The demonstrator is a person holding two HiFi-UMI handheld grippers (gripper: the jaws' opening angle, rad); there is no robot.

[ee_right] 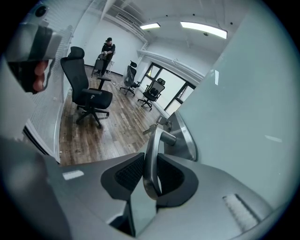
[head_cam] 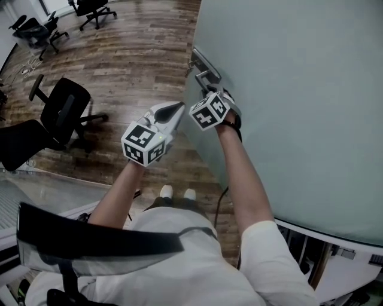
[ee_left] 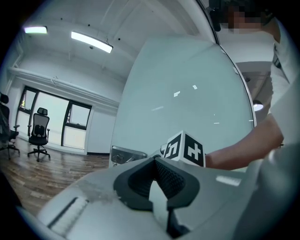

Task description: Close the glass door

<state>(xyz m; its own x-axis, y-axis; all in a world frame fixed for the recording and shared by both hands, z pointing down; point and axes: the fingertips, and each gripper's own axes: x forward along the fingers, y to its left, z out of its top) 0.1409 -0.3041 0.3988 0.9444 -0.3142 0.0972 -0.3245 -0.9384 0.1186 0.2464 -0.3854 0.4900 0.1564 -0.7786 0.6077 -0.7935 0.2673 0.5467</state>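
The frosted glass door [head_cam: 299, 89] fills the right of the head view, with a metal lever handle [head_cam: 206, 76] on its left edge. My right gripper [head_cam: 210, 89] is shut on that handle. In the right gripper view the handle [ee_right: 152, 154] runs upright between the dark pads [ee_right: 171, 176], which press on both its sides, with the door [ee_right: 243, 108] just to the right. My left gripper [head_cam: 178, 109] hovers to the left of the right one, clear of the door, its jaws shut on nothing [ee_left: 155, 161]. The door [ee_left: 187, 84] and its lock plate [ee_left: 126, 154] lie ahead of it.
A black office chair [head_cam: 63, 113] stands on the wooden floor to the left, and more chairs [head_cam: 96, 9] stand farther off. A person [ee_right: 108, 49] stands beside chairs at the far end of the room. My feet [head_cam: 176, 192] are close to the door's lower edge.
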